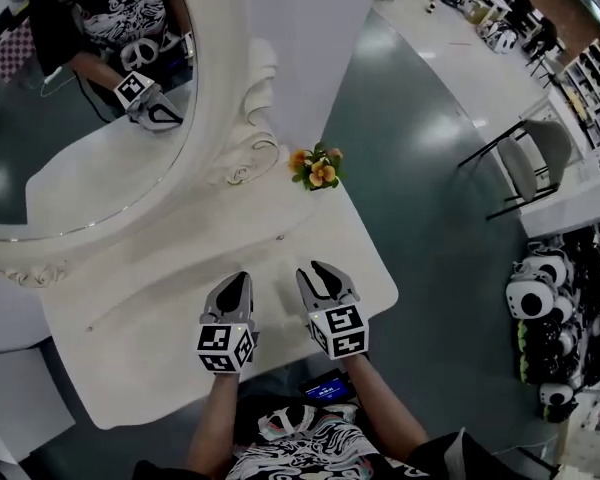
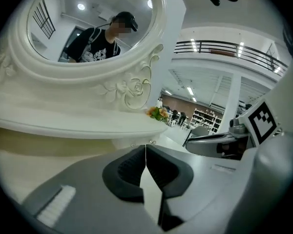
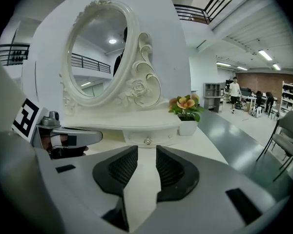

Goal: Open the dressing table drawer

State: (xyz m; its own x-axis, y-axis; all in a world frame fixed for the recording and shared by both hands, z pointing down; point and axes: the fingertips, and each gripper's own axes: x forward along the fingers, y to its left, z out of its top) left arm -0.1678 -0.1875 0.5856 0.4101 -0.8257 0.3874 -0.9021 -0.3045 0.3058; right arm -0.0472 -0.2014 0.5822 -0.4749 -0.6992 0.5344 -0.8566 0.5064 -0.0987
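Note:
The white dressing table (image 1: 150, 343) carries an oval mirror (image 1: 80, 128) in a carved frame. A small drawer with a round metal knob (image 3: 147, 141) sits under the mirror's shelf, straight ahead of my right gripper (image 3: 146, 152) and apart from it. That gripper (image 1: 313, 268) hovers over the tabletop near its front, its jaws open with nothing between them. My left gripper (image 1: 238, 280) hangs beside it on the left. Its pads (image 2: 132, 172) meet in a thin line, shut on nothing.
A pot of orange flowers (image 1: 317, 168) stands at the table's right back corner, just right of the drawer. A grey folding chair (image 1: 525, 163) and several panda toys (image 1: 540, 298) are on the floor to the right. The person's reflection shows in the mirror.

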